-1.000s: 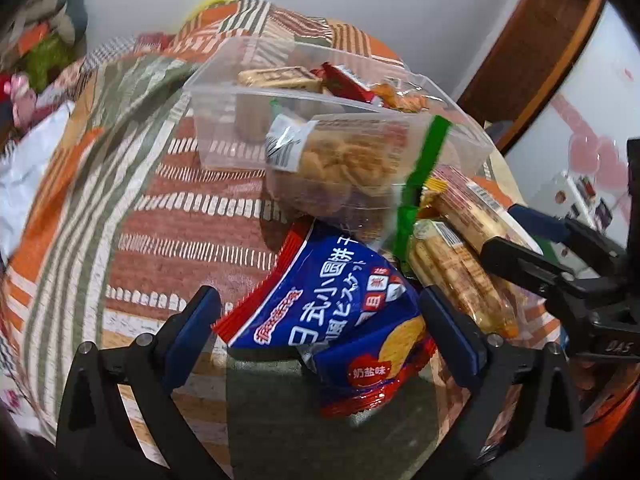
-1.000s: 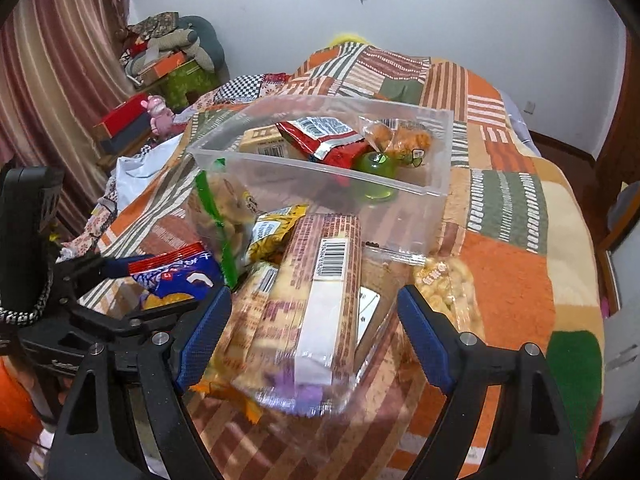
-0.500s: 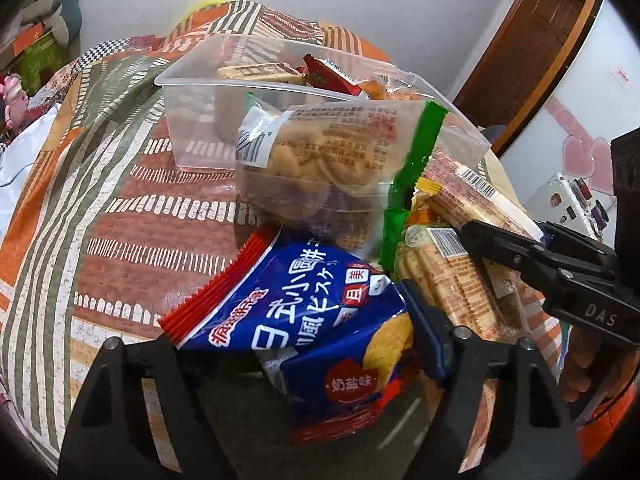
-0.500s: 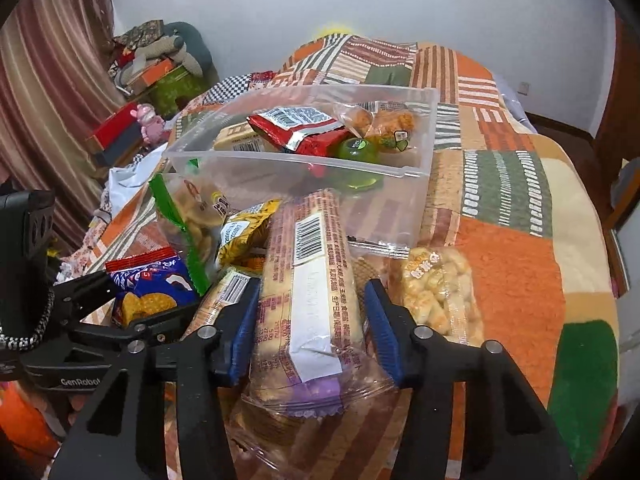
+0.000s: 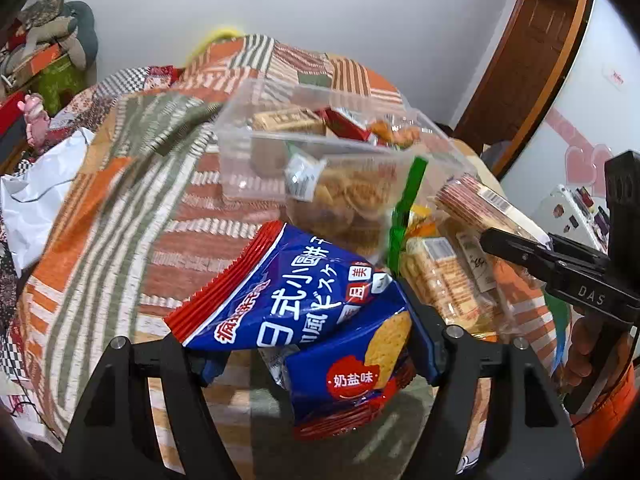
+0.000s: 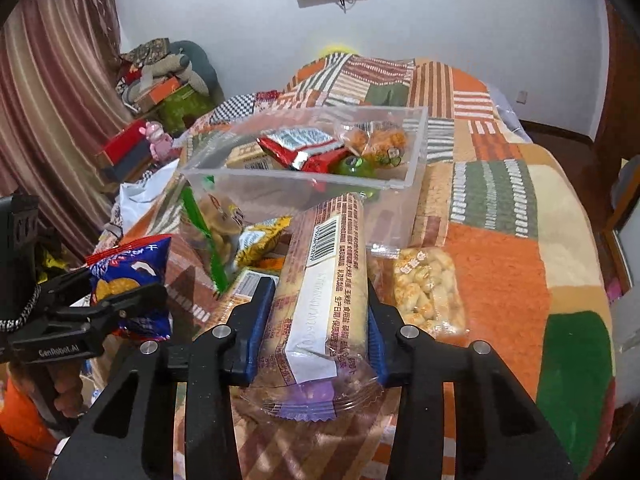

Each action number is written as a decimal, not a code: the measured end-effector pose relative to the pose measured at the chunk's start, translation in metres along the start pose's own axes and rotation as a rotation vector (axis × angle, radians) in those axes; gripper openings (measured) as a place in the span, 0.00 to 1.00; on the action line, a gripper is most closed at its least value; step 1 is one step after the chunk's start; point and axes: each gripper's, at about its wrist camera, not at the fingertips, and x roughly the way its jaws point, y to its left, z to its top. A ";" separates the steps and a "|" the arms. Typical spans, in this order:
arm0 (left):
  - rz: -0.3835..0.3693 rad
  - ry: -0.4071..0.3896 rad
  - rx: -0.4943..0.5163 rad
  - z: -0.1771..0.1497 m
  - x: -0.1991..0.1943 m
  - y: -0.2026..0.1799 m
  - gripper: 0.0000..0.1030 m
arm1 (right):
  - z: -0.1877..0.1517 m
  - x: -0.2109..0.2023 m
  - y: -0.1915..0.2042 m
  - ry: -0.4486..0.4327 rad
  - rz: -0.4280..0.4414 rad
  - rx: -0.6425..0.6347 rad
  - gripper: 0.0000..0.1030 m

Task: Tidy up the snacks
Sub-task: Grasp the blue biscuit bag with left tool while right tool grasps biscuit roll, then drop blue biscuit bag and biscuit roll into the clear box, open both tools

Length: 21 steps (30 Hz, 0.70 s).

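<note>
I'm pinching the blue biscuit bag (image 5: 320,312), light and crushable, low centre with my left gripper (image 5: 316,344); my right gripper (image 6: 316,332) is clamping the stiff cracker sleeve (image 6: 324,280) mid-body, below the clear bin (image 6: 304,176).

Left claw (image 5: 316,348) grips the blue biscuit bag (image 5: 304,308).

White wall (image 6: 460,20), striped curtain (image 6: 52,100), patchwork bedspread (image 6: 500,208), wooden door (image 5: 520,68).

Black grippers (image 6: 320,320), blue pads (image 6: 256,320), silver screws
</note>
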 end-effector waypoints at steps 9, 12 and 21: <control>0.029 -0.117 0.006 0.028 -0.035 0.000 0.70 | 0.015 -0.024 0.000 -0.080 0.005 0.003 0.36; 0.038 -0.148 0.009 0.041 -0.042 -0.001 0.70 | 0.022 -0.028 0.001 -0.101 0.006 -0.001 0.36; 0.049 -0.215 0.040 0.084 -0.040 -0.001 0.70 | 0.050 -0.031 -0.003 -0.171 0.009 0.010 0.36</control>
